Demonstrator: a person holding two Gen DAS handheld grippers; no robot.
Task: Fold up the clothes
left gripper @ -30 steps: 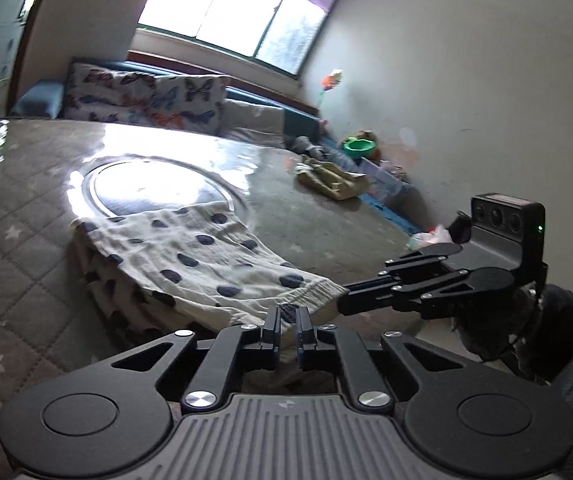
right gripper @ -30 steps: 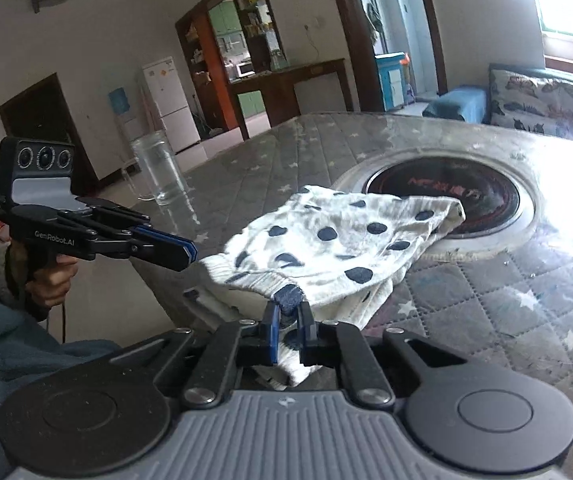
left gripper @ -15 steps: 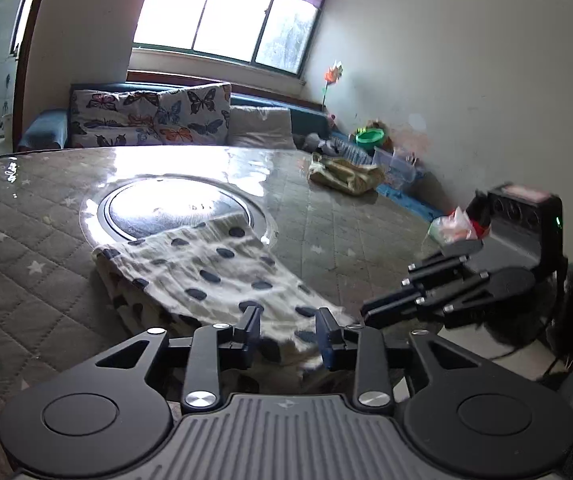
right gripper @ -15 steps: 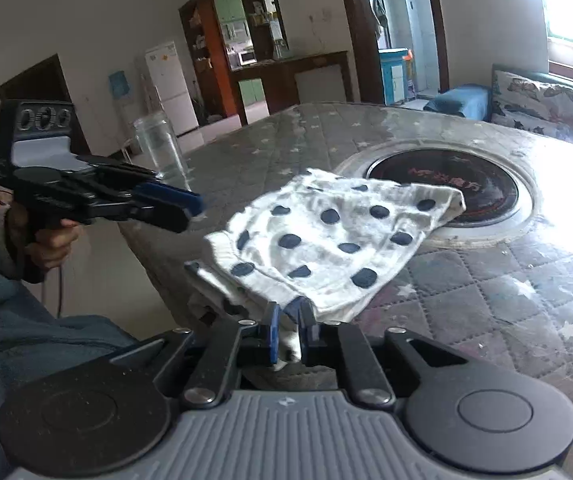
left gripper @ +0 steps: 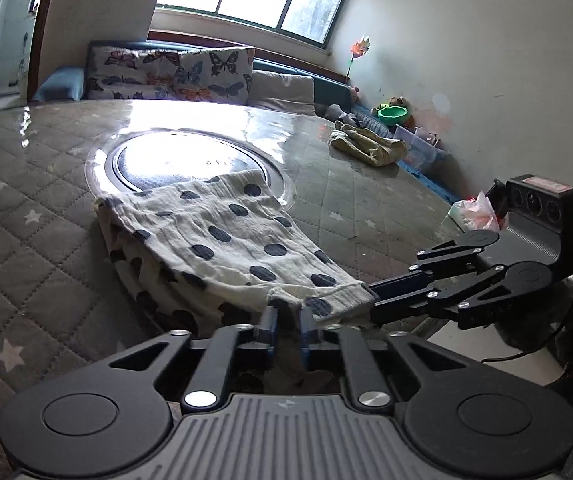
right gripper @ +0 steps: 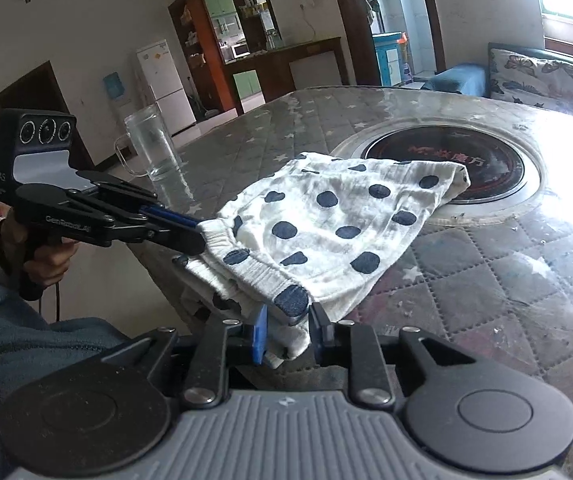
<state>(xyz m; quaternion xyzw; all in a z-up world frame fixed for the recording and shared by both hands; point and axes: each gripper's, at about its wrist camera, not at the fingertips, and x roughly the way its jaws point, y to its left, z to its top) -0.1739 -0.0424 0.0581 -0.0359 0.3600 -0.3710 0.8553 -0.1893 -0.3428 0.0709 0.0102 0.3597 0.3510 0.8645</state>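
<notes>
Left wrist view: polka-dot garment (left gripper: 222,236) lies folded on the counter (left gripper: 26,248), running from the round inset plate (left gripper: 190,160) at the counter's middle to its near edge. Left gripper (left gripper: 286,322) jaws slightly apart at the waistband hem, no clear grip on it. Right gripper (left gripper: 378,300) sits at the hem's corner; jaw gap unreadable here. Yellow cloth (left gripper: 366,144) near the far right edge.

Right wrist view: right gripper (right gripper: 288,332) jaws parted wide, hem corner of garment (right gripper: 338,220) between them, not pinched. Left gripper (right gripper: 190,232) tips touch the waistband, jaws look near closed. Glass mug (right gripper: 152,148) at the counter's left edge.
</notes>
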